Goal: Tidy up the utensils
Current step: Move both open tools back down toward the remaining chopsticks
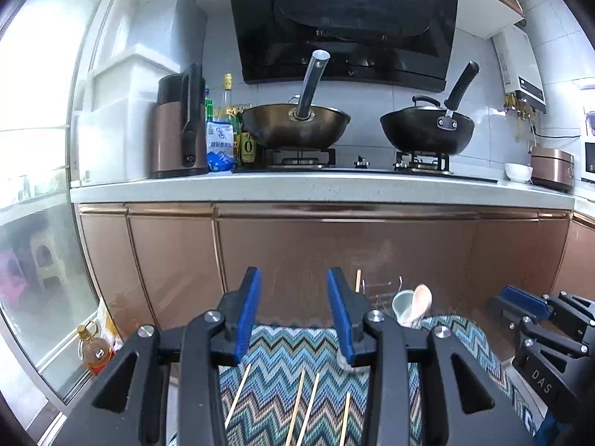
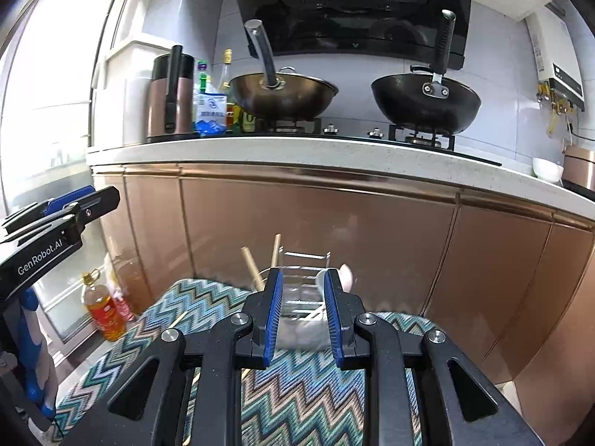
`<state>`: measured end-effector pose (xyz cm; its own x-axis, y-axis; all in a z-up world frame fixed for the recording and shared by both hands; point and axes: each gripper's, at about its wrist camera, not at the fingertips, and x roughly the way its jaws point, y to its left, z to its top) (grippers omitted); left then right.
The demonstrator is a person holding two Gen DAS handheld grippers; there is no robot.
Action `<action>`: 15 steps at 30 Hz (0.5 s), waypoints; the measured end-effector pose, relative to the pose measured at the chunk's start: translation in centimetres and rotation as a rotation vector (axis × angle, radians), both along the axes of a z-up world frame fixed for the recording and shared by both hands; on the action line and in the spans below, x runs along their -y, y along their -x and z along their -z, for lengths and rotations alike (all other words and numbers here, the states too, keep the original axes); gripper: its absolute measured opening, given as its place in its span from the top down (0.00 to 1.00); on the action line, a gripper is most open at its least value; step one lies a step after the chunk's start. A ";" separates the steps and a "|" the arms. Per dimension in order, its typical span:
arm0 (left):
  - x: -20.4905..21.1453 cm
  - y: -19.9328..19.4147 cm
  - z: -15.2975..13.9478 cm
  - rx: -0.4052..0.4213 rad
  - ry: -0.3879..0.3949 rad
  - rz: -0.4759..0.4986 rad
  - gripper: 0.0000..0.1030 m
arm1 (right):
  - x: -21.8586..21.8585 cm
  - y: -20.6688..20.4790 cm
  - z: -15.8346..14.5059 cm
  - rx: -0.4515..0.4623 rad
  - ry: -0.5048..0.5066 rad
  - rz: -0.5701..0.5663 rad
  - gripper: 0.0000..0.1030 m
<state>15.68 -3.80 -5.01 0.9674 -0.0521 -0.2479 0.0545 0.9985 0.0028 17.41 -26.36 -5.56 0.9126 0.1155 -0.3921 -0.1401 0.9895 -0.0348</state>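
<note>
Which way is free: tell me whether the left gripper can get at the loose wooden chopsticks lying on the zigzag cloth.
Probably yes. The left gripper is open and empty, the loose wooden chopsticks lie flat just below it on the zigzag cloth, and nothing covers them.

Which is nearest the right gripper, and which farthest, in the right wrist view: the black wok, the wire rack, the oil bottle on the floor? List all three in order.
From the right gripper:
1. Wire rack, straight ahead on the zigzag mat, just beyond the jaws.
2. Oil bottle, on the floor, left of the mat.
3. Black wok, up on the stove, ahead and right.
</note>
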 end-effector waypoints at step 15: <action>-2.7 0.0 3.6 -0.162 -0.006 0.032 0.66 | -2.2 0.2 3.6 -0.130 -0.037 -0.042 0.78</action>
<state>15.73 -1.13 -8.63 0.9126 -0.0803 -0.4009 0.0865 0.9963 -0.0028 17.24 -24.15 -9.16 0.8485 0.1691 -0.5014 -0.1822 0.9830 0.0230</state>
